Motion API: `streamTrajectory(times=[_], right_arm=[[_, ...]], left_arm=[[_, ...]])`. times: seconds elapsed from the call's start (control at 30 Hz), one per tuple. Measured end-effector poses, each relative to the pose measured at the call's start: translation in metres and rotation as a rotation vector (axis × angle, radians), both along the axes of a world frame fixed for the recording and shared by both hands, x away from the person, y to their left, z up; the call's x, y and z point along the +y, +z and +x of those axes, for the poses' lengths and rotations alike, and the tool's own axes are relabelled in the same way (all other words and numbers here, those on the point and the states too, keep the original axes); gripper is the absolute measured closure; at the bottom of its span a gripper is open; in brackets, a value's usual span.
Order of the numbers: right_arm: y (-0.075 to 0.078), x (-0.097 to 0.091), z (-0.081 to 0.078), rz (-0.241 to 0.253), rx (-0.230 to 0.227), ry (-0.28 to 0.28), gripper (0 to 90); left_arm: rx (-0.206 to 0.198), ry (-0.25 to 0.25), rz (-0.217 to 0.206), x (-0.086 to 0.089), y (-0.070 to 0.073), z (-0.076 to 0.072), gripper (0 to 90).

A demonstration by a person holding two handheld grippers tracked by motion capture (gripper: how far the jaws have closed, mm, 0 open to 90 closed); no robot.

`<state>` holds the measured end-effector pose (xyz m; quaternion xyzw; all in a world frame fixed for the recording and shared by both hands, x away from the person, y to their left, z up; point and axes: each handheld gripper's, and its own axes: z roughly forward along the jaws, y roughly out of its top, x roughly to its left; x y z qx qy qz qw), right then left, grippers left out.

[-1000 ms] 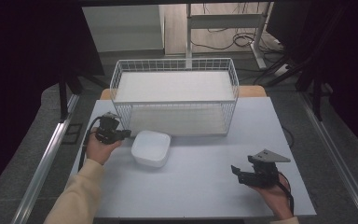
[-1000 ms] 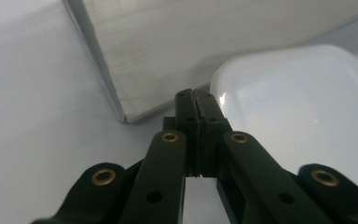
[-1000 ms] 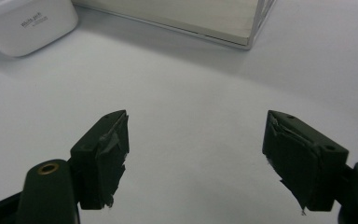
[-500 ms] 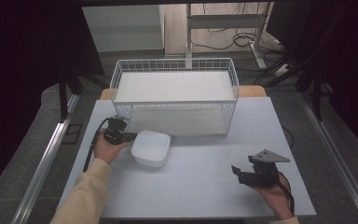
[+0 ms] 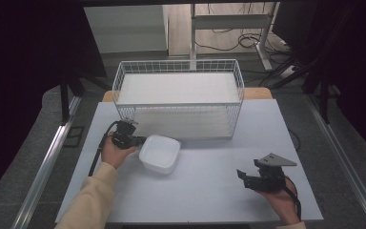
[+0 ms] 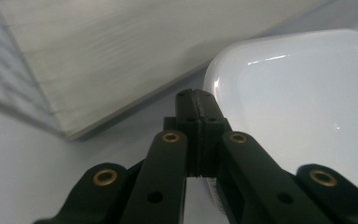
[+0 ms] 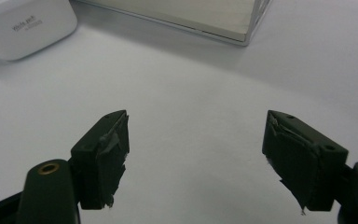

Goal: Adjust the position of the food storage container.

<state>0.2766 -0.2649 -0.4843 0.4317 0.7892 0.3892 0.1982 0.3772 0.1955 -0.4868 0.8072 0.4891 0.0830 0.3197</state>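
Your left gripper (image 6: 198,103) stands before the near rim of the white square plastic bowl (image 6: 298,102) in the left gripper view, and the bowl's right side runs off the frame. There the white wire basket (image 6: 9,70) is blurred. In the right gripper view the bowl (image 7: 23,23) is cut by the top left corner, its small grey print unreadable. Your right gripper (image 7: 196,154) is cropped at the bottom edge.

This looked like a lab or recording room rather than a home: the white surface (image 5: 209,191) stood on grey carpeted floor (image 5: 38,138), flanked by metal rails (image 5: 45,167) and hemmed by dark curtains (image 5: 28,47). Loose cables (image 5: 228,45) trailed across the floor around a desk frame (image 5: 228,19) behind
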Motion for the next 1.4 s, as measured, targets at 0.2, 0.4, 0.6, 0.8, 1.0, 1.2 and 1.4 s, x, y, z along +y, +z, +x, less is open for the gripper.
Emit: streamTrajectory(times=[0.2, 0.4, 0.6, 0.8, 1.0, 1.2, 1.4], right_arm=[[0.0, 0.0, 0.0, 0.002, 0.0, 0.001, 22.8], [0.001, 0.001, -0.001, 0.002, 0.0, 0.0, 22.9], [0.002, 0.001, -0.001, 0.015, 0.009, 0.002, 23.0], [0.004, 0.002, -0.002, 0.031, -0.002, 0.009, 23.3], [0.005, 0.001, -0.002, 0.031, -0.004, 0.005, 23.3], [0.006, 0.0, -0.002, 0.036, -0.002, 0.005, 23.3], [0.004, 0.001, -0.002, 0.034, 0.004, 0.008, 23.3]], left_arm=[[-0.013, -0.048, 0.013, -0.019, 0.003, 0.0, 90.0], [-0.01, -0.071, 0.0, -0.033, 0.003, 0.001, 90.0], [-0.012, -0.117, 0.006, -0.053, 0.004, -0.002, 90.0], [-0.015, -0.165, 0.014, -0.078, 0.004, -0.006, 90.0], [-0.018, -0.2, 0.016, -0.095, 0.005, -0.011, 90.0], [-0.017, -0.234, 0.018, -0.109, 0.006, -0.015, 90.0], [-0.038, -0.249, 0.003, -0.118, 0.006, -0.02, 90.0]])
